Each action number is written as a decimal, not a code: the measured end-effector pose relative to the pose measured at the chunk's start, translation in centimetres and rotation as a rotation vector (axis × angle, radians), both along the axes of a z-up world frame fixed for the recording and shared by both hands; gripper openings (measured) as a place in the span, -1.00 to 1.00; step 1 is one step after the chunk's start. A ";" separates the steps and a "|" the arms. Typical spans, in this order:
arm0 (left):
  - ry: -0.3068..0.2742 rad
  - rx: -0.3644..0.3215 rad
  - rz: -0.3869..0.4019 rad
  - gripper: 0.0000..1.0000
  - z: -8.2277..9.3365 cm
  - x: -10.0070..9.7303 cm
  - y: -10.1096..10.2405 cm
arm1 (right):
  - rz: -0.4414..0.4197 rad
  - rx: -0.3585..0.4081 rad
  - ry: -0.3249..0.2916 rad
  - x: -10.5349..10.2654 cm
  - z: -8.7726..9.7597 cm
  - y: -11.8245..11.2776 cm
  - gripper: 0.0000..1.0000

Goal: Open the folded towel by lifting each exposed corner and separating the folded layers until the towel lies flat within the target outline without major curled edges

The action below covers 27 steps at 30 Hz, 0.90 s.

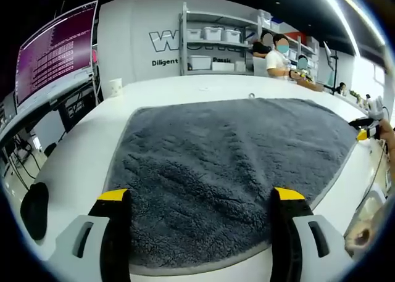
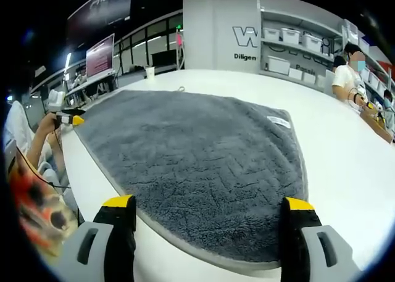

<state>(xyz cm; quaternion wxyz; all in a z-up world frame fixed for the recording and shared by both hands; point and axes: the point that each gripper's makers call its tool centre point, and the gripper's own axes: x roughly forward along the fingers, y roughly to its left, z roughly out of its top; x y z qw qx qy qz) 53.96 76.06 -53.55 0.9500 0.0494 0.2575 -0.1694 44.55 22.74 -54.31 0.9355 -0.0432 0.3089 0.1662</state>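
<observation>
A grey fluffy towel (image 1: 228,158) lies spread out in one layer on the white table (image 1: 80,146), with its edges flat. My left gripper (image 1: 201,195) hovers open over the towel's near edge, nothing between its yellow-tipped jaws. The right gripper (image 1: 365,131) appears small at the towel's far right corner. In the right gripper view the same towel (image 2: 197,152) shows a white label (image 2: 279,121) near one edge. My right gripper (image 2: 210,203) is open above the towel's near corner and holds nothing. The left gripper (image 2: 69,118), held by a hand, sits at the towel's left corner.
A paper cup (image 1: 115,86) and a small ring (image 1: 251,96) rest on the table beyond the towel. A large monitor (image 1: 55,47) stands to the left. Shelves with white bins (image 1: 213,35) line the back wall, and people sit at the table's far end (image 1: 281,57).
</observation>
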 end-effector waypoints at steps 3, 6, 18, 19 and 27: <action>0.000 0.001 -0.014 0.83 0.0 0.2 -0.1 | 0.007 -0.014 0.008 0.1 0.0 0.2 0.98; 0.003 0.002 -0.028 0.86 0.2 0.4 -0.4 | 0.001 -0.028 0.009 0.3 0.4 0.0 0.98; -0.027 -0.067 -0.071 0.97 3.2 -1.2 -1.7 | -0.026 -0.009 -0.039 -0.4 2.8 0.1 0.99; -0.028 -0.075 -0.067 0.97 3.6 -1.5 -1.6 | -0.025 -0.009 -0.046 -0.7 3.1 0.2 0.99; -0.073 -0.091 -0.057 0.99 6.2 -4.0 -0.3 | -0.019 -0.030 -0.093 -2.4 5.9 1.3 0.98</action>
